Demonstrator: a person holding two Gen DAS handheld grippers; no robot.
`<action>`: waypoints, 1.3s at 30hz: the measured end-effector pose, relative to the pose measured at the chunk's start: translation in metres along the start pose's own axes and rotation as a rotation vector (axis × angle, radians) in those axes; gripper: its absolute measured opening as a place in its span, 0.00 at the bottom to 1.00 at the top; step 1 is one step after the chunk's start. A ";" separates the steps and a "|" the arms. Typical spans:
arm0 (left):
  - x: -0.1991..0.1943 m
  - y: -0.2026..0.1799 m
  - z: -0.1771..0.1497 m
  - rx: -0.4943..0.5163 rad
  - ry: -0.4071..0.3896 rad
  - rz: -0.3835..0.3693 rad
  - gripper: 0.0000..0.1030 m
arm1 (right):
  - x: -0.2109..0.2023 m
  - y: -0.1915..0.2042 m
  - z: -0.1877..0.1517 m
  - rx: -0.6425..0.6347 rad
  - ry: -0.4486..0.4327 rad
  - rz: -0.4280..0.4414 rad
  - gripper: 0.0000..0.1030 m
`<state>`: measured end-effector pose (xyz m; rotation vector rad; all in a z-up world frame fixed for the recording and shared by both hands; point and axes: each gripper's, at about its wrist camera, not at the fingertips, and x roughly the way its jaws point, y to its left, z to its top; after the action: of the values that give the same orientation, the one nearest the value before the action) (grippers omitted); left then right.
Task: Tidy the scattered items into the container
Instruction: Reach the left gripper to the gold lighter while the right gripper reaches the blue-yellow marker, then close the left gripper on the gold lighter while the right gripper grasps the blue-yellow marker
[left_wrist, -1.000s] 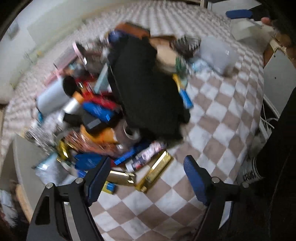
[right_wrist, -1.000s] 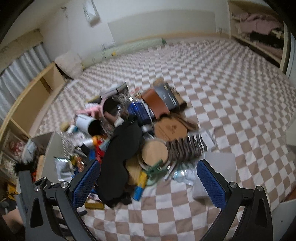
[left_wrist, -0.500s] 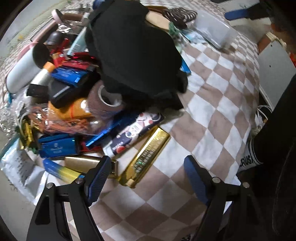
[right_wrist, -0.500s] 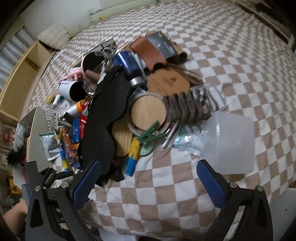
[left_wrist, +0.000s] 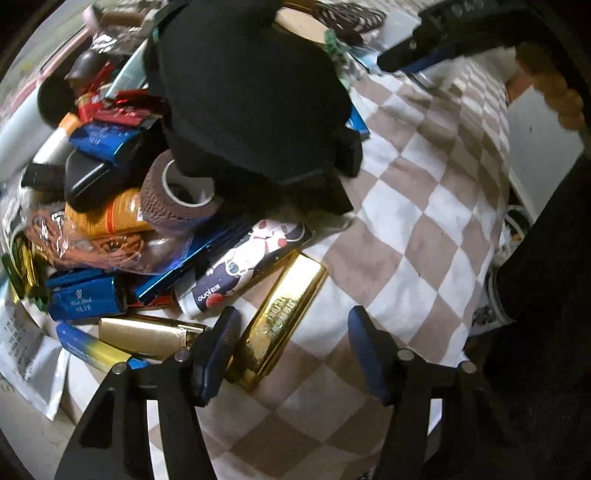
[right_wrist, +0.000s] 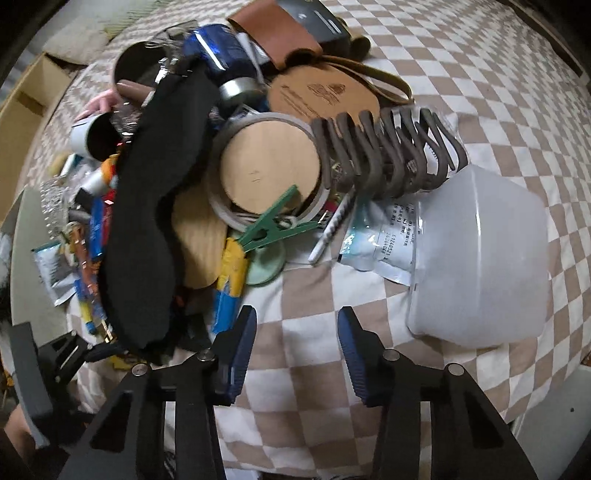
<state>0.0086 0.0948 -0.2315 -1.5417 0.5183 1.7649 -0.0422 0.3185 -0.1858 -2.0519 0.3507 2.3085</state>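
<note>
A pile of scattered items lies on a checkered cloth. My left gripper (left_wrist: 291, 339) is open, low over the near end of a gold bar-shaped box (left_wrist: 282, 317), which lies between its jaws. Behind it lie a patterned tube (left_wrist: 240, 269), a brown tape roll (left_wrist: 177, 192) and a black cloth (left_wrist: 251, 85). My right gripper (right_wrist: 295, 339) is open and empty over bare cloth. A blue-yellow tube (right_wrist: 229, 284) is just ahead to its left. The translucent plastic container (right_wrist: 480, 254) sits to its right.
A green clip (right_wrist: 273, 225), a round wooden lid (right_wrist: 269, 166), a brown wire rack (right_wrist: 388, 147) and a sealed white packet (right_wrist: 380, 243) lie ahead of the right gripper. A cardboard box (right_wrist: 22, 107) stands far left. The left gripper's body (right_wrist: 44, 362) shows at lower left.
Both grippers have come down closer to the pile. Their jaws have narrowed but stay open. The gold box now lies between the left jaws.
</note>
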 end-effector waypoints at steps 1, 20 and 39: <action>-0.001 0.001 -0.001 -0.006 -0.005 -0.003 0.58 | 0.002 0.000 0.002 0.007 0.002 0.001 0.43; -0.008 -0.002 0.002 -0.014 -0.018 0.003 0.51 | 0.028 0.046 0.014 -0.095 0.106 0.049 0.32; -0.022 0.014 -0.001 -0.133 -0.008 0.067 0.21 | -0.017 -0.001 0.004 -0.070 0.101 0.054 0.10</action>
<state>-0.0007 0.0791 -0.2129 -1.6241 0.4612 1.8889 -0.0435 0.3219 -0.1691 -2.2248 0.3381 2.2837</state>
